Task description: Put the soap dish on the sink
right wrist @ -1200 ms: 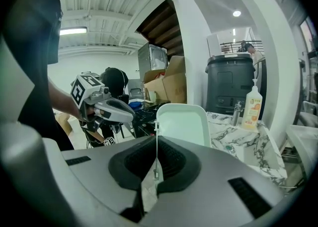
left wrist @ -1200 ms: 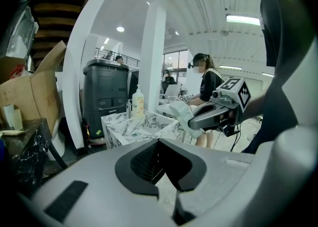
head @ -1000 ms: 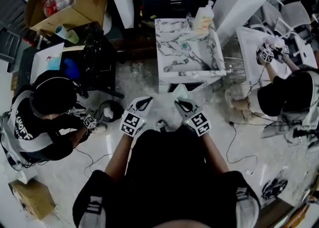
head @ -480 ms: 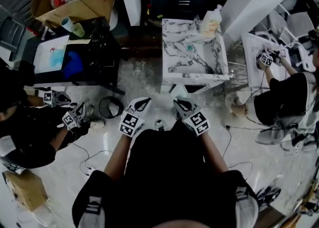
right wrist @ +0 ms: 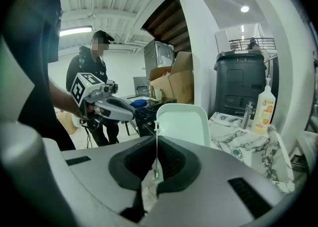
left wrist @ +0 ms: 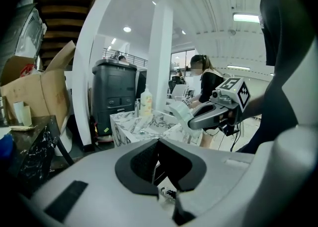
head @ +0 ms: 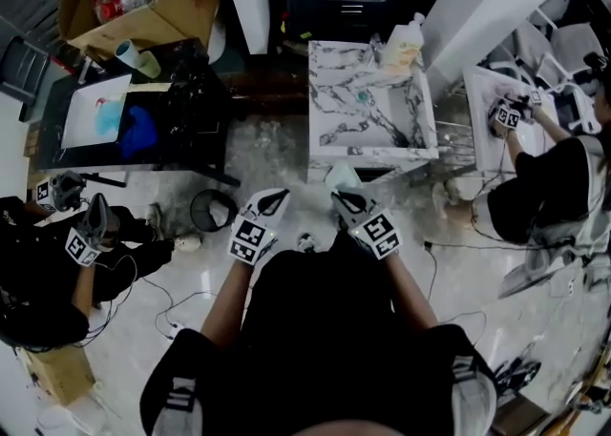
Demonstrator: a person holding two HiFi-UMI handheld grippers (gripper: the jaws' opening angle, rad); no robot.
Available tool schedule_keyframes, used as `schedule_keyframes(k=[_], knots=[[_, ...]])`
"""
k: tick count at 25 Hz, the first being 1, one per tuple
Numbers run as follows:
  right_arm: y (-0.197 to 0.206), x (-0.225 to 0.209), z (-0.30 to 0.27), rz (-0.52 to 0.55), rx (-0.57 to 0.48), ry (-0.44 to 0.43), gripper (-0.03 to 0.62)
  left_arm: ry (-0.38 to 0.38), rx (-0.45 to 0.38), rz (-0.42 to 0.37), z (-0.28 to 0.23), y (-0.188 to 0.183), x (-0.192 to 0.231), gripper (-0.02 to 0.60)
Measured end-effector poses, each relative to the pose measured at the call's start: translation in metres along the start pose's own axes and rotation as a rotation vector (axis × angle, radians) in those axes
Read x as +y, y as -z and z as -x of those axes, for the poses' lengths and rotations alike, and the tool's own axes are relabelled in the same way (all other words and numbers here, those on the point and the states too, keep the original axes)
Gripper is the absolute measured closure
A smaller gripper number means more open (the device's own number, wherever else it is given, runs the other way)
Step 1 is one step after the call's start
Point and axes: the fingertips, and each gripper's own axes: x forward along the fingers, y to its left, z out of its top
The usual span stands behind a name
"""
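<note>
Soap dish (head: 342, 176) is clamped by its near edge in the right gripper (head: 344, 199). In the right gripper view the jaws press on that thin edge, and the pale dish (right wrist: 183, 124) stands upright in front of them. The left gripper (head: 277, 197) is pressed closed with nothing between its jaws. It is held level with the right one, at 9 o'clock from it.

The sink (head: 325, 134), a marble basin, stands at 12 o'clock from the dish, near but not under it. A bottle (head: 405, 43) stands on its far right corner.

Compared with one second ago, the two grippers have almost not moved, and the dish hangs at the same place before the sink's near wall. Only the head view shifted a little to the left, so the sink sits slightly more to the right. The other person (head: 57, 262) on the floor, who was close at 9 o'clock, is now further off at 8 o'clock, near the edge of the view.

For the task this means, I think, that the carrying step has paused and the dish is no nearer to its place. The dish must still travel forward to 12 o'clock and over the rim before the jaws let go. The way to the sink looks free.
</note>
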Motion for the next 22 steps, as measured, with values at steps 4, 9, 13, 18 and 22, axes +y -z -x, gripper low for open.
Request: schedule_keyframes(k=[4,9,13,18,22], knots=[[0.005,-0.012,0.004,-0.027,0.016,0.004,0.595,0.006,0.005,-0.004,-0.013,-0.007,0.001,0.583],[0.002,-0.030,0.001,-0.019,-0.010,-0.003,0.595,0.015,0.013,-0.007,-0.027,-0.014,0.001,0.583],[0.002,-0.042,0.001,-0.055,0.012,-0.003,0.595,0.019,0.028,0.000,-0.040,-0.017,0.001,0.583],[0.005,-0.062,-0.003,-0.065,0.021,-0.017,0.595,0.012,0.035,0.001,-0.057,-0.026,0.007,0.583],[-0.003,-0.084,-0.012,-0.048,0.002,-0.041,0.595,-0.001,0.039,0.000,-0.074,-0.038,0.017,0.583]])
